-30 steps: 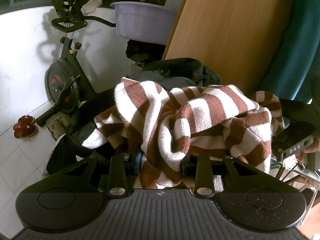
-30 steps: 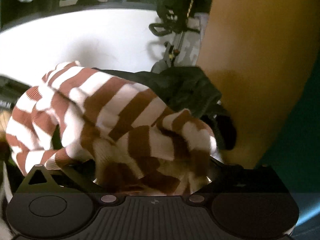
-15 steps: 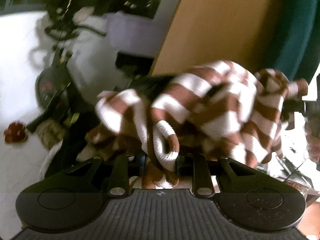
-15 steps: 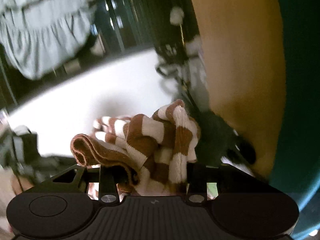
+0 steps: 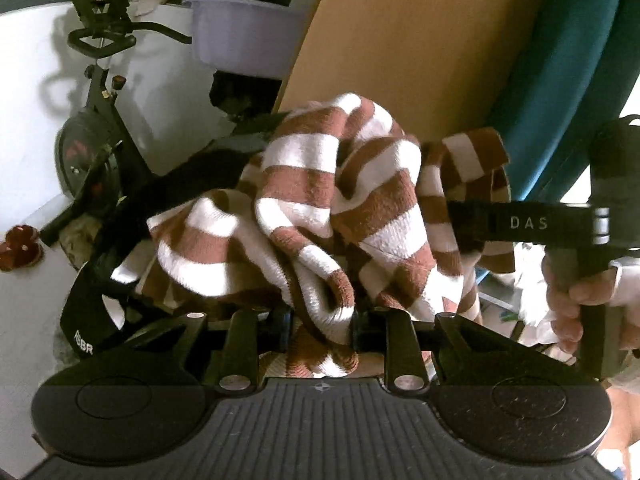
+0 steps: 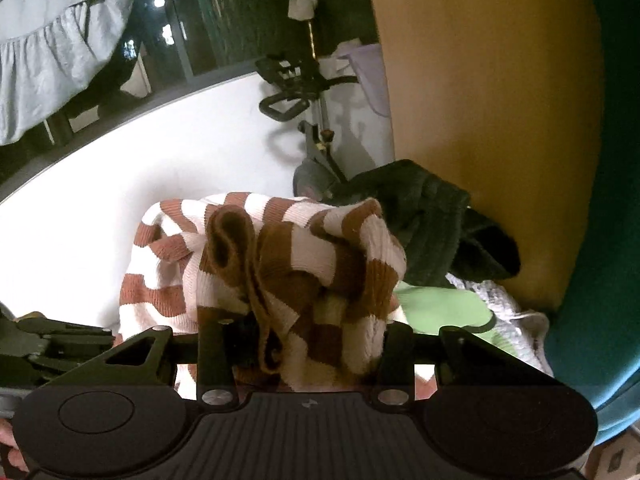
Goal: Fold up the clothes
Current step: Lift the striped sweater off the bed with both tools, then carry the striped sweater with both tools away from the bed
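both jaws pinch the striped sweater (image 5: pixel 320 208): left gripper (image 5: pixel 322 320), right gripper (image 6: pixel 312 332). it hangs bunched, no fold made; folding seems barely begun.

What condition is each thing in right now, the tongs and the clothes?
Left tongs: shut on the striped sweater.
Right tongs: shut on the striped sweater.
Striped sweater: bunched, held between both tongs, not folded.
Dark garment: crumpled in a heap behind the sweater.
Green cloth: lying flat under the sweater.
Basin: upright.
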Motion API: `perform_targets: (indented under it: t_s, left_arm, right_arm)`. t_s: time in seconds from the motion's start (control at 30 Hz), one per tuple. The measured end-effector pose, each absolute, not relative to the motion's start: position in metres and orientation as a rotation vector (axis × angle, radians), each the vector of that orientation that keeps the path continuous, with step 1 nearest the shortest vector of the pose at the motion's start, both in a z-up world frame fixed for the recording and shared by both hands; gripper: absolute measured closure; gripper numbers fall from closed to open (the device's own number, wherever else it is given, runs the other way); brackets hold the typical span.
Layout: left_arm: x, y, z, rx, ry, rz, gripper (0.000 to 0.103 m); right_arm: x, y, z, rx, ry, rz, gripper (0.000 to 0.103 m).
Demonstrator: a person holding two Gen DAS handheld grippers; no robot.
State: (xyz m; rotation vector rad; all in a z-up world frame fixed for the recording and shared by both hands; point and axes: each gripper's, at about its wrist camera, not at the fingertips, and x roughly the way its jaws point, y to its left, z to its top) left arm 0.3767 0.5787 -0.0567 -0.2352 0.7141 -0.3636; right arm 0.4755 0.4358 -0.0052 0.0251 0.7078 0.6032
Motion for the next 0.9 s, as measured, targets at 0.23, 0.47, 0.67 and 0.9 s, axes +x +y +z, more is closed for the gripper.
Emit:
perform_targets:
  t_s: [0.23,0.47,0.67,0.9]
  left_arm:
    - [0.366,0.584,-0.039,-0.276,0.662,-0.404,0.078]
    - [0.357,0.572,-0.022,-0.262,0.636,-0.448,0.079]
    - [0.372,0.567,-0.065,-0.290,0.744,-0.377,0.078]
    - [0.383,0.574,-0.076,-0.347,0.798,-0.366,0.075]
  right_arm:
    - [0.441,0.430,0.013,0.105,0.686,0.574,0.066]
    - [0.431,0.420,0.017,0.110,0.626,0.500,0.066]
    - [0.435,0.430,-0.018,0.075,0.688,0.445,0.064]
    - [0.438,0.438,-0.032,0.091,0.706,0.416,0.059]
